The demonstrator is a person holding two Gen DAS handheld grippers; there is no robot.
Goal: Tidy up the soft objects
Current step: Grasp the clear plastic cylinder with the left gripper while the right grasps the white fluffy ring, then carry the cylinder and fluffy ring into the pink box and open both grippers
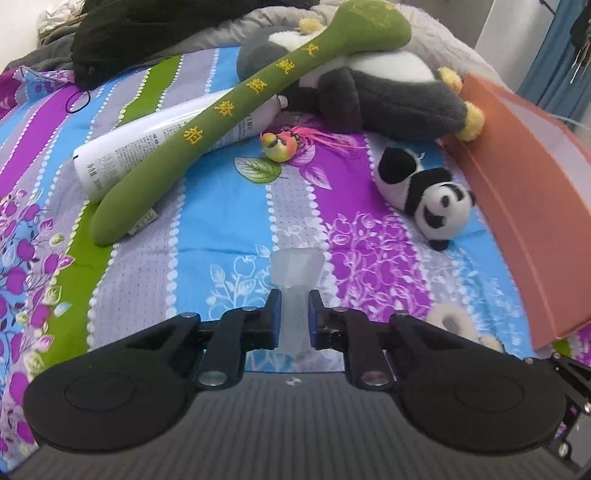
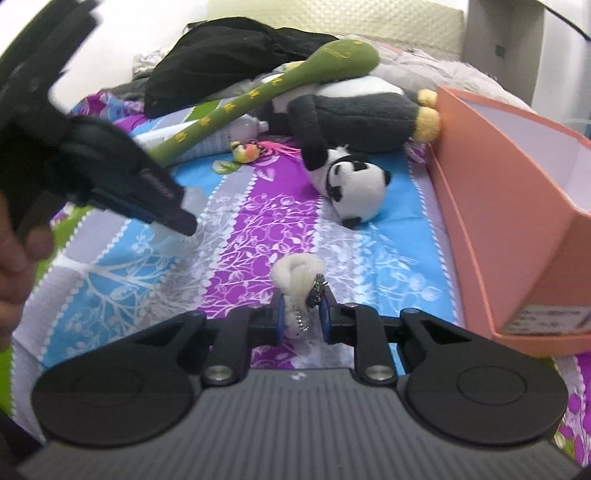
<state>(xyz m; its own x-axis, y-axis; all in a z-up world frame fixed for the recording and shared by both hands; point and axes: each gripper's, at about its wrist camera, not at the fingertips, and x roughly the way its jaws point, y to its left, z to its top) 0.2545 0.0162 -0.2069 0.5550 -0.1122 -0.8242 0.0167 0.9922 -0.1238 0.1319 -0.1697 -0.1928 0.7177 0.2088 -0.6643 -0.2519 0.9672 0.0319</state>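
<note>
Floral striped bedsheet (image 1: 229, 229); pale wall (image 2: 295, 14) behind. Orange box (image 2: 517, 206), right, interior white, contents hidden. Left gripper (image 1: 293, 314) clamps a translucent piece (image 1: 295, 269); right gripper (image 2: 302, 317) clenches a white plush (image 2: 295, 273); panda (image 2: 351, 184) beside box.

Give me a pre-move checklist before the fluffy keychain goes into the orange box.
1. Right gripper holds the fluffy white keychain: ok, its fingers are closed on it.
2. Keychain's metal chain free of snags: cannot tell, it hangs between the fingers.
3. Orange box open and ready: ok, no lid, white inside showing.
4. Path to the box: ok, box sits to the right with only bedsheet between.
5. Left gripper out of the way: ok, it is off to the left, blurred.
6. Left gripper's load: ok, shut on a clear plastic piece.
</note>
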